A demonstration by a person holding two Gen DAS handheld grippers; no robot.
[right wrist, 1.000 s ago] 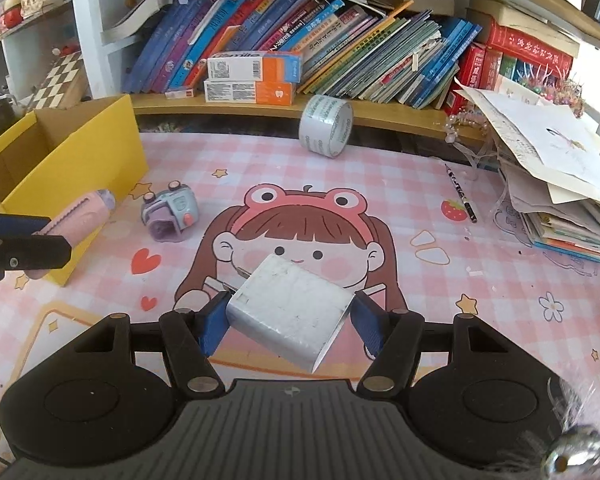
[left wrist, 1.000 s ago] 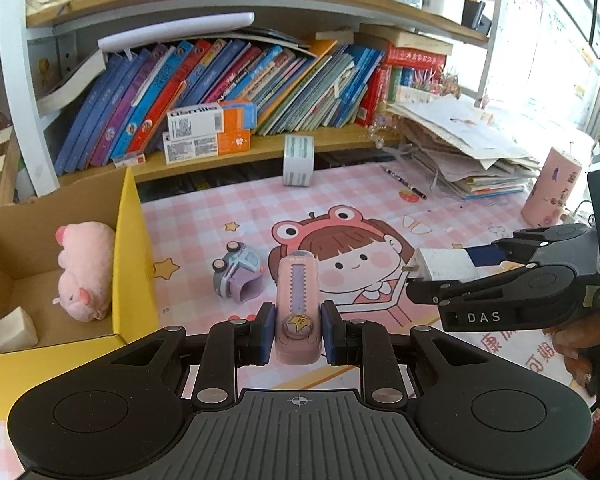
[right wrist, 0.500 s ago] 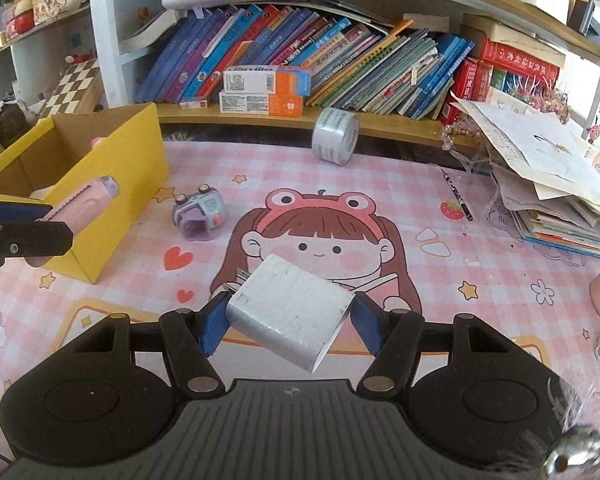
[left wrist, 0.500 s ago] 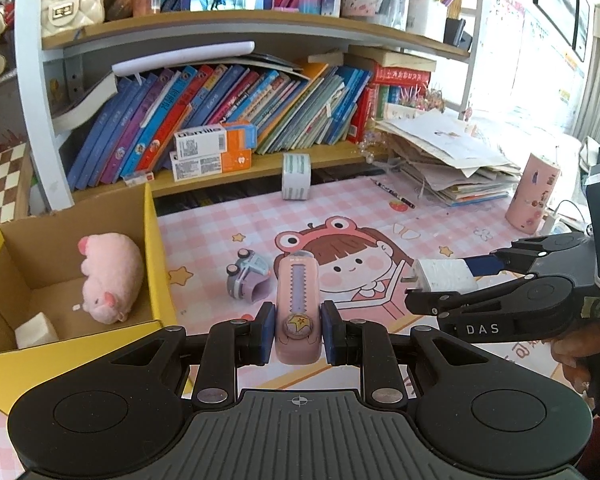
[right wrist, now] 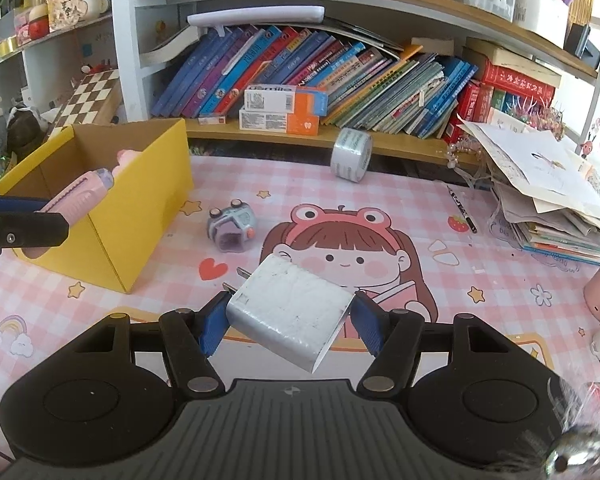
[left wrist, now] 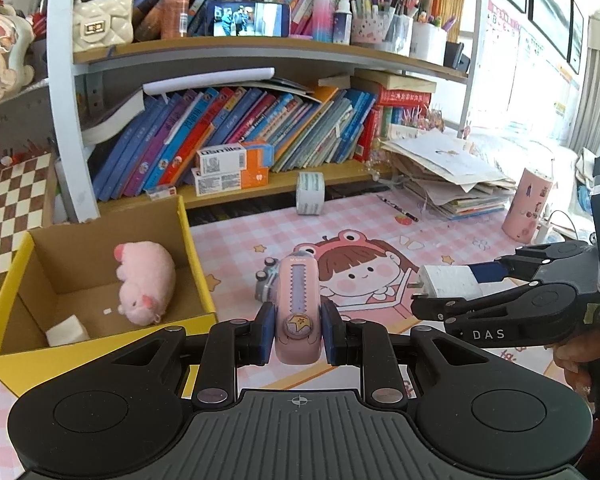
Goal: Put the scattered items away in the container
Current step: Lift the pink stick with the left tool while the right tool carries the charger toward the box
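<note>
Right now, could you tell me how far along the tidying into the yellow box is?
Partly done. A pink plush pig and a small white block already lie in the yellow box. The left gripper holds a pink utility knife; the right gripper holds a white charger. The purple toy remains on the mat.

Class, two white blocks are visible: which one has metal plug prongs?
The charger in the right gripper; the block in the box shows none.
</note>
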